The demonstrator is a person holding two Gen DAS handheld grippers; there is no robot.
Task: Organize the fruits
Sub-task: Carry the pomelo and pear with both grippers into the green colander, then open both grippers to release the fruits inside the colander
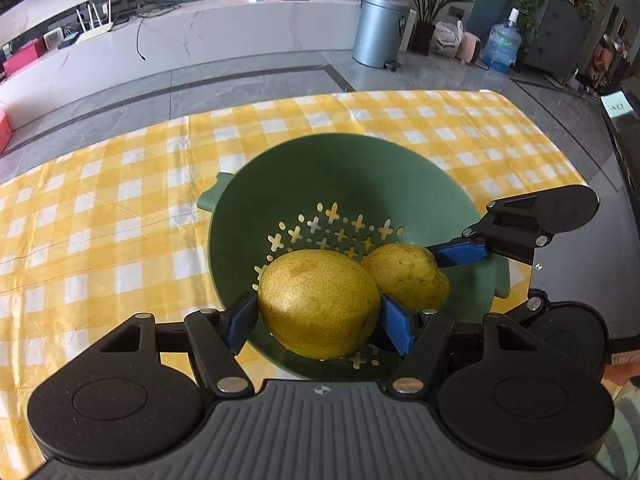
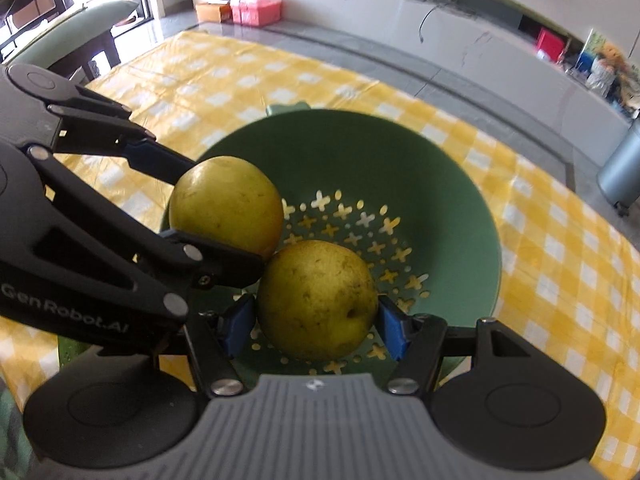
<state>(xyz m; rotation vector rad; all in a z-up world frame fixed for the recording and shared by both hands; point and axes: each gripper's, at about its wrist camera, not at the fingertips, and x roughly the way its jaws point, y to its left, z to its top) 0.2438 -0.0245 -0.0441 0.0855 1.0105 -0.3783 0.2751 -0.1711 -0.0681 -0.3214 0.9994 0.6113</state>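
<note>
Resting in perforated green colander (image 1: 304, 176): speckled pears (image 1: 318, 306)

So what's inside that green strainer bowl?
Two yellow-green pears: one clamped between the left gripper's blue fingers, the other between the right gripper's. The green strainer bowl shows cross-shaped holes; the pears cover part of its bottom.

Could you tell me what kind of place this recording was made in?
Probably a home living or dining room: a table with a yellow checked tablecloth, a potted plant, a water jug and a pedal bin.
</note>
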